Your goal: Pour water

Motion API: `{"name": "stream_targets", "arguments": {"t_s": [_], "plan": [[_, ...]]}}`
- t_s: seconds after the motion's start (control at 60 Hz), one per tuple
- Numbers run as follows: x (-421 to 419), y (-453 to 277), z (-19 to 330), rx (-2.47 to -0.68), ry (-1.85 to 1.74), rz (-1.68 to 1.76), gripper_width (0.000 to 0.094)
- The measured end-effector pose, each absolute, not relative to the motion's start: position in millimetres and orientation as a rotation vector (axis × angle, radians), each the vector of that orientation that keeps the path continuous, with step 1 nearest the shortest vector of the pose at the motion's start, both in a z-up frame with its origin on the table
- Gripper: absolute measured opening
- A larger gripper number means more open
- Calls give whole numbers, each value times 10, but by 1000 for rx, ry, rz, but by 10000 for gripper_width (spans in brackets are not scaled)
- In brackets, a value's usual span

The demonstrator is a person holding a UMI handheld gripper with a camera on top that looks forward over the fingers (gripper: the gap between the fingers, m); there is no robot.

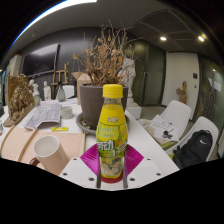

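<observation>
Between the fingers: bottle (112, 133), upright, yellow cap on, yellow drink inside, green and yellow label facing the camera.
Gripper (112, 160): closed on the bottle; the pink pads (131, 157) press its lower half from both sides.
Bottle's place: held at the near edge of the table (85, 145), just in front of the plant pot; its base is hidden by the gripper body, so whether it rests on the table cannot be told.
Cup (45, 152): pale, open-topped, on the table near the left finger, apart from the bottle.
Pot (92, 102): dark, directly behind the bottle, holding a dry brown plant (105, 58) with bare twigs.
Papers (43, 115): printed sheets lying on the table beyond the cup.
Spray bottles (59, 92): pale, standing further back on the table, left of the pot.
Chairs (176, 118): white, beside the table to the right of the bottle.
Bag (196, 148): dark, on the nearest chair.
Room behind: dark wall panels, a pale door (182, 78), ceiling lights.
</observation>
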State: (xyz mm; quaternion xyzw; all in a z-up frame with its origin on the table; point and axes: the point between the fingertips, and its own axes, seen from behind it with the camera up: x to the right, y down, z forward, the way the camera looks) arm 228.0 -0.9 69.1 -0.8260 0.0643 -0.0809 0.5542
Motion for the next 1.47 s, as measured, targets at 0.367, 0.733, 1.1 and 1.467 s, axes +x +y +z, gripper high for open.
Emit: {"name": "stream_targets", "arguments": {"t_s": [0.367, 0.733, 1.1, 1.467], "plan": [[2170, -480, 1094, -1990, 255, -151, 860], [925, -2229, 2277, -1990, 149, -231, 864], [97, -3486, 2610, -1975, 50, -262, 858], [-82, -3614, 2770, -1944, 42, -262, 855]]}}
